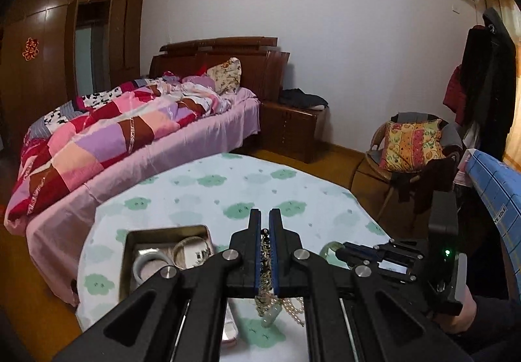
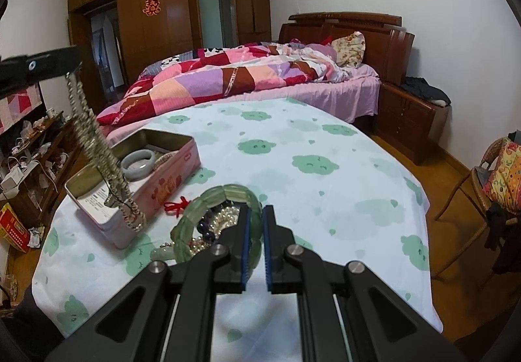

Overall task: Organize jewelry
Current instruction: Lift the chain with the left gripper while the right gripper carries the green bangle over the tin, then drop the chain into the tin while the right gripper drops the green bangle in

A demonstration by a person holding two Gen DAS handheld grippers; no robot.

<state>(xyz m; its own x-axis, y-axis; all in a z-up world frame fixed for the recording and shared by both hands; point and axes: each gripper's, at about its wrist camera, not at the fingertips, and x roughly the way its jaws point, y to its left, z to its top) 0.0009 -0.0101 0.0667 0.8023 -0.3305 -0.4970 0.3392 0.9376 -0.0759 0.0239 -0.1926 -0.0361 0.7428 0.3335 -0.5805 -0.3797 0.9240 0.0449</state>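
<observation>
My left gripper (image 1: pixel 265 213) is shut on a gold-coloured chain necklace (image 1: pixel 264 264), which dangles below it with a pale pendant at its end. In the right wrist view the same chain (image 2: pixel 97 150) hangs from the left gripper (image 2: pixel 65 65) beside an open pink tin box (image 2: pixel 176 163). The tin holds a pale jade bangle (image 2: pixel 138 160). My right gripper (image 2: pixel 255 215) is shut on a green stone bracelet (image 2: pixel 221 195), held over a small heap of pearls and dark beads (image 2: pixel 215 225) on the tablecloth.
The round table (image 2: pixel 325 199) has a white cloth with green cloud prints. A red knotted cord (image 2: pixel 176 205) and a jade pendant (image 2: pixel 162 253) lie by the heap. A bed (image 2: pixel 260 75) stands behind the table, a cushioned wicker chair (image 2: pixel 501 179) to the right, cluttered shelves (image 2: pixel 35 150) at left.
</observation>
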